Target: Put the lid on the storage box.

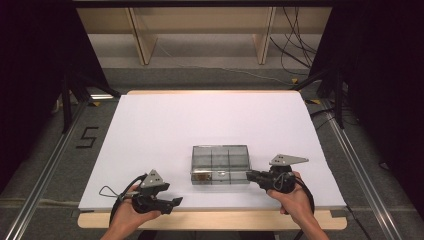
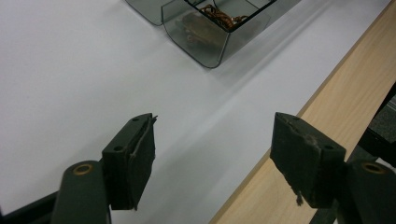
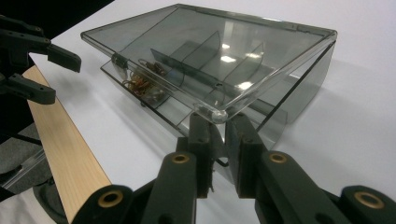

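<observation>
A smoky clear plastic compartment box (image 1: pixel 220 162) lies on the white table top near the front. Its hinged lid (image 3: pixel 219 60) is tilted up off the base, with dividers showing beneath it. Brownish small items (image 3: pixel 140 81) lie in one end compartment, also seen in the left gripper view as brownish items (image 2: pixel 219 16). My right gripper (image 3: pixel 219 126) is shut on the lid's near corner, at the box's right front (image 1: pixel 251 176). My left gripper (image 2: pixel 212 144) stands open with nothing between its pads, left of the box near the front edge (image 1: pixel 175 202).
The white sheet (image 1: pixel 200 120) covers most of the table, and a wooden strip (image 1: pixel 215 220) runs along the front edge. Metal rails (image 1: pixel 45 170) flank the table. Wooden legs (image 1: pixel 142 40) and cables (image 1: pixel 295 45) are on the floor beyond.
</observation>
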`<act>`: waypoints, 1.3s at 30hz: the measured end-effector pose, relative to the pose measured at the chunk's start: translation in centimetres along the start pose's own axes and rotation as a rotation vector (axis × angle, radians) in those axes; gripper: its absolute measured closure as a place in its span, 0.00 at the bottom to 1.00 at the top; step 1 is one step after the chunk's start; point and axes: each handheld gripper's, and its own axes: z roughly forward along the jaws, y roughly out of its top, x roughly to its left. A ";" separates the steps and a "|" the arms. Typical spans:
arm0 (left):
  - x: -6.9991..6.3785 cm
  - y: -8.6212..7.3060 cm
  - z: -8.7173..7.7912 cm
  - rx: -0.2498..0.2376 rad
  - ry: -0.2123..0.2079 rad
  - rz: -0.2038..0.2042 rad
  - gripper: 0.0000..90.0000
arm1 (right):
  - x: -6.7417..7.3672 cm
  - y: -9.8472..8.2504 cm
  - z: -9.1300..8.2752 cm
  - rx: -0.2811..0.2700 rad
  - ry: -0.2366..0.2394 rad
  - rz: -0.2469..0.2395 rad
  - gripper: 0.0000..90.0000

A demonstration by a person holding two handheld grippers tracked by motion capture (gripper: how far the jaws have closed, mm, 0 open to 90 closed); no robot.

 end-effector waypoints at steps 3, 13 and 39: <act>0.0 0.0 0.0 -0.002 -0.001 -0.002 0.34 | 0.0 -0.2 0.1 -0.004 0.004 -0.006 0.90; -0.1 0.0 0.0 -0.002 -0.012 -0.002 0.34 | 0.1 -0.5 0.0 0.008 0.006 0.005 0.90; -0.2 0.0 0.1 -0.005 -0.013 -0.005 0.34 | 0.1 -1.1 -0.5 0.032 -0.015 -0.009 0.90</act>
